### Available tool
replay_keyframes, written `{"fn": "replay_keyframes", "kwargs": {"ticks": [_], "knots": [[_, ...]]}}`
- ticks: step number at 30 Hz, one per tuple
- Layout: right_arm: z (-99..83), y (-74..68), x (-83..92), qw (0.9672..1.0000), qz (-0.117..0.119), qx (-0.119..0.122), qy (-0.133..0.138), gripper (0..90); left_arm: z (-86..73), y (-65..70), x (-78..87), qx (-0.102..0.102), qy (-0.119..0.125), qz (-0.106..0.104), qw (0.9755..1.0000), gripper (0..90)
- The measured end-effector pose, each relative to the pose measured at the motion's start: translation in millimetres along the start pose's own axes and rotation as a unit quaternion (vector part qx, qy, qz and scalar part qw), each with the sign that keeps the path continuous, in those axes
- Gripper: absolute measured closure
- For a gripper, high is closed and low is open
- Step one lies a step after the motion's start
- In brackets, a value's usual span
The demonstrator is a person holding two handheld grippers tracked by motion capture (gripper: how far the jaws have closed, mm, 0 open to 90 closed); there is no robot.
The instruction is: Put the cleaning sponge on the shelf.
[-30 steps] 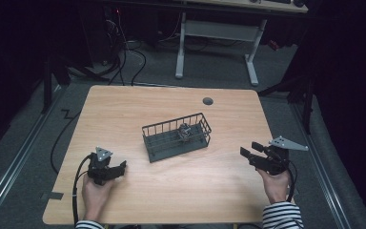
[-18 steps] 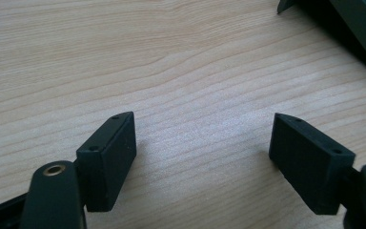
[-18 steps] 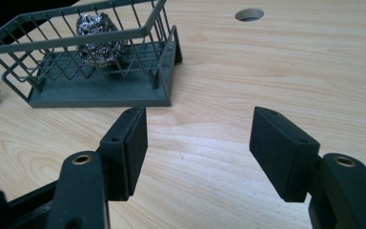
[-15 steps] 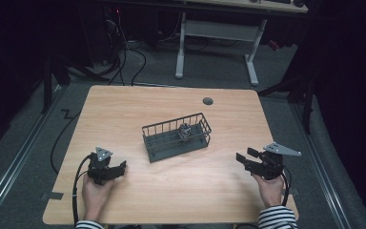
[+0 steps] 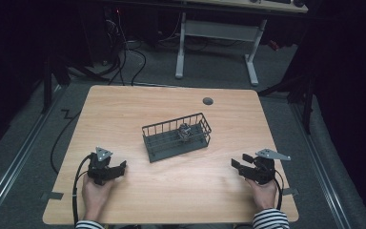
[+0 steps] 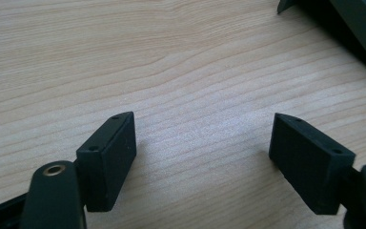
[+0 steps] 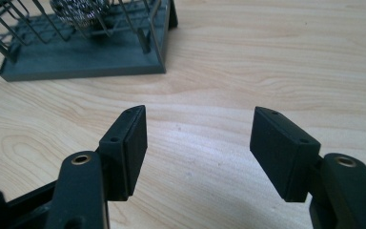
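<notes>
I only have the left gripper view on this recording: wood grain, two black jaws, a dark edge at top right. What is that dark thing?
Observer: It is a corner of the wire basket, standing mid-table on its grey base.
Operator: Anything in it?
Observer: Yes, a small shiny metallic object sits inside near the right end; I cannot tell what it is.
Operator: Where is the other hand?
Observer: The right hand-held gripper is at the table's near right, jaws apart with nothing between them, pointing toward the basket.
Operator: And mine?
Observer: The left hand-held gripper rests at the near left, open and empty.
</notes>
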State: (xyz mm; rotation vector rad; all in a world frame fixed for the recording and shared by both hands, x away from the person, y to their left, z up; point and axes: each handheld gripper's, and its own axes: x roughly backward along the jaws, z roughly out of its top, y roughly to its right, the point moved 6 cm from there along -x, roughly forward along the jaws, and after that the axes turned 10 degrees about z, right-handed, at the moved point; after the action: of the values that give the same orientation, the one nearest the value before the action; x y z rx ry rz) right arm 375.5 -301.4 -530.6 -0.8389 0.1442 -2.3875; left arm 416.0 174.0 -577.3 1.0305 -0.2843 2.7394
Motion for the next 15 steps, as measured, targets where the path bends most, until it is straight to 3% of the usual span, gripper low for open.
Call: {"fn": "replay_keyframes", "kwargs": {"ticks": [15], "knots": [[-16.3,3.5,-17.2,0.9995,-0.02,0.01,-0.024,37.5,0.0,0.0,0.0,0.0,0.0,0.0,1.0,24.7]]}}
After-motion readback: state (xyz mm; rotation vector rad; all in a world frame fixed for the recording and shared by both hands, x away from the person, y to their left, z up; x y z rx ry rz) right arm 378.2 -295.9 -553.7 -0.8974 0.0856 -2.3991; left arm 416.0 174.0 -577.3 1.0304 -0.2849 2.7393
